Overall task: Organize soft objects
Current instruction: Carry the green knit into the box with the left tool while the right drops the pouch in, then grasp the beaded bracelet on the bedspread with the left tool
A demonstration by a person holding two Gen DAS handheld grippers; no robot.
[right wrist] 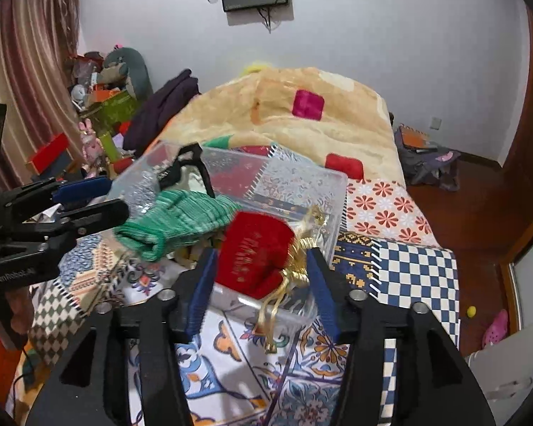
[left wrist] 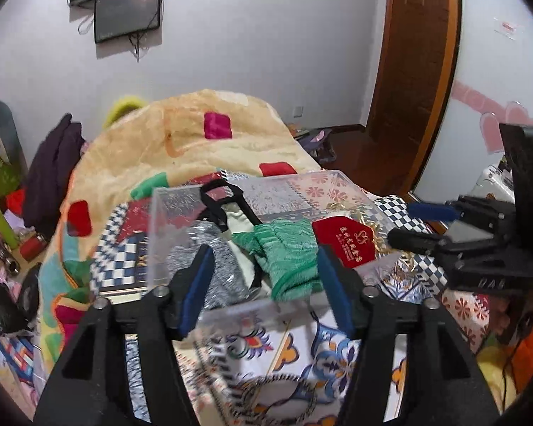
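A clear plastic box (left wrist: 167, 220) sits on the patterned bedspread and holds soft things: a grey knit piece (left wrist: 216, 266), a green knit glove (left wrist: 287, 259), a red velvet pouch (left wrist: 348, 241) with gold cord, and a black strap (left wrist: 224, 198). My left gripper (left wrist: 263, 277) is open at the box's near rim, empty. In the right wrist view the box (right wrist: 302, 177) is close ahead; my right gripper (right wrist: 263, 277) is open around the red pouch (right wrist: 256, 252), whose gold cord (right wrist: 295, 273) hangs over the rim. The green glove (right wrist: 174, 220) drapes over the left edge. The left gripper (right wrist: 89, 202) shows at left.
A thick beige blanket (left wrist: 202, 142) is heaped behind the box. The right gripper (left wrist: 444, 227) shows at the right of the left wrist view. A checkered cloth (right wrist: 415, 269) lies to the right. Clutter (right wrist: 99, 106) fills the floor at left; a wooden door (left wrist: 415, 71) stands at right.
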